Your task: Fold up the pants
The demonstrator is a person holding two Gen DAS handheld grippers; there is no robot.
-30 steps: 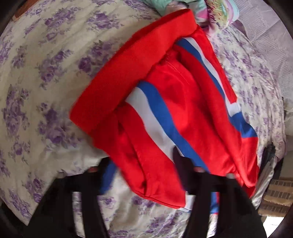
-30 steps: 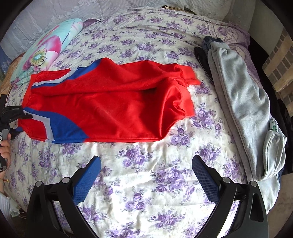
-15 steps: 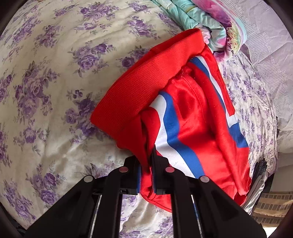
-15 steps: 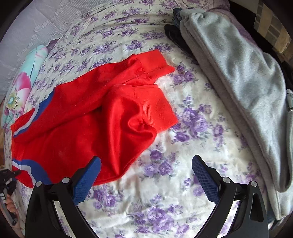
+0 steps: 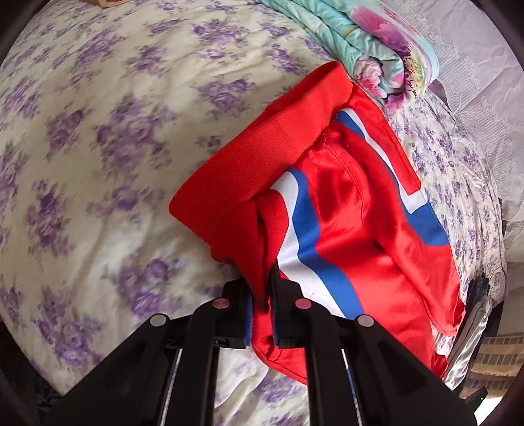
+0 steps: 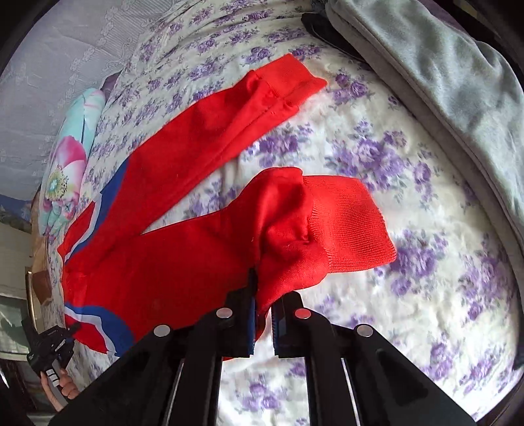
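Red pants (image 5: 353,229) with blue and white side stripes lie on a floral bedspread (image 5: 98,147). My left gripper (image 5: 262,295) is shut on the red fabric at the waistband end, beside the ribbed band (image 5: 262,154). In the right wrist view the pants (image 6: 183,262) stretch to the left, and my right gripper (image 6: 262,298) is shut on the near leg just behind its ribbed cuff (image 6: 347,222). The far leg's cuff (image 6: 288,82) lies flat on the bed. The left gripper (image 6: 52,344) shows at the lower left.
A folded floral quilt (image 5: 386,49) lies past the waistband; it also shows in the right wrist view (image 6: 68,157). Grey pants (image 6: 442,75) lie along the bed's right side over a dark garment (image 6: 321,26). Brick floor (image 5: 491,354) shows beyond the bed edge.
Both grippers have closed on the pants: the left at the waist end, the right on the near leg by its cuff. The near leg is pulled away from the far leg.
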